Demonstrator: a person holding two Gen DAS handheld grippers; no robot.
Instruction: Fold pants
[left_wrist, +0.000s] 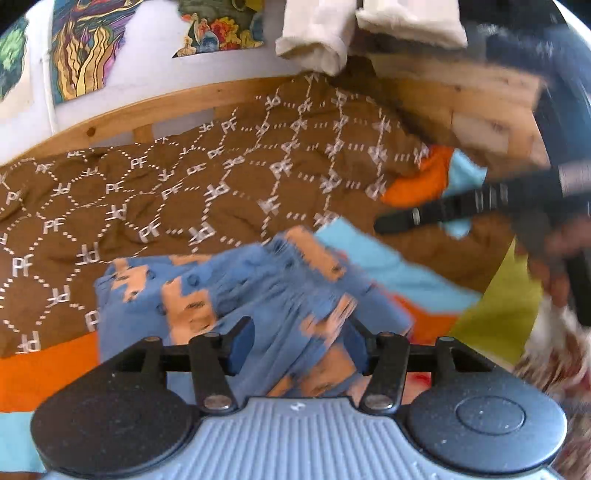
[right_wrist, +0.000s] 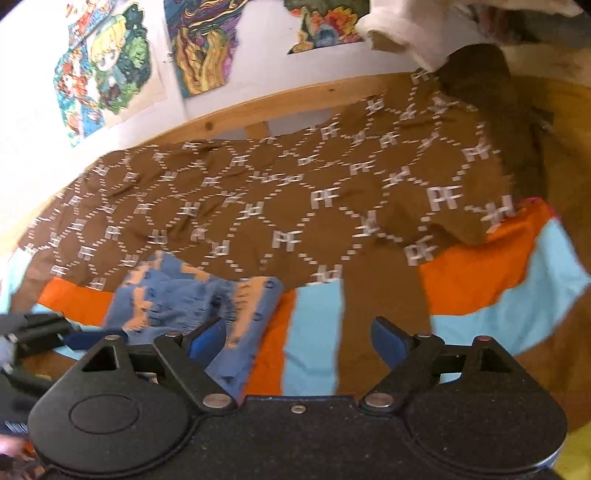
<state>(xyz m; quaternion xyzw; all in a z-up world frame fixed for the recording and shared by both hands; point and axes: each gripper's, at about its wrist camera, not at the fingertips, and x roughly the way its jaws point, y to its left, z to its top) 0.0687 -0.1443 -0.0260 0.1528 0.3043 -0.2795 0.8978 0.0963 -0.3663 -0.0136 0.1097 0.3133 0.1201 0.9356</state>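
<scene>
the left gripper pinches a fold of the blue and peach patterned pants, which lie bunched on the near part of the striped bedcover. the right gripper hangs spread apart over the stripes, just right of the pants. a brown patterned blanket lies farther back.
</scene>
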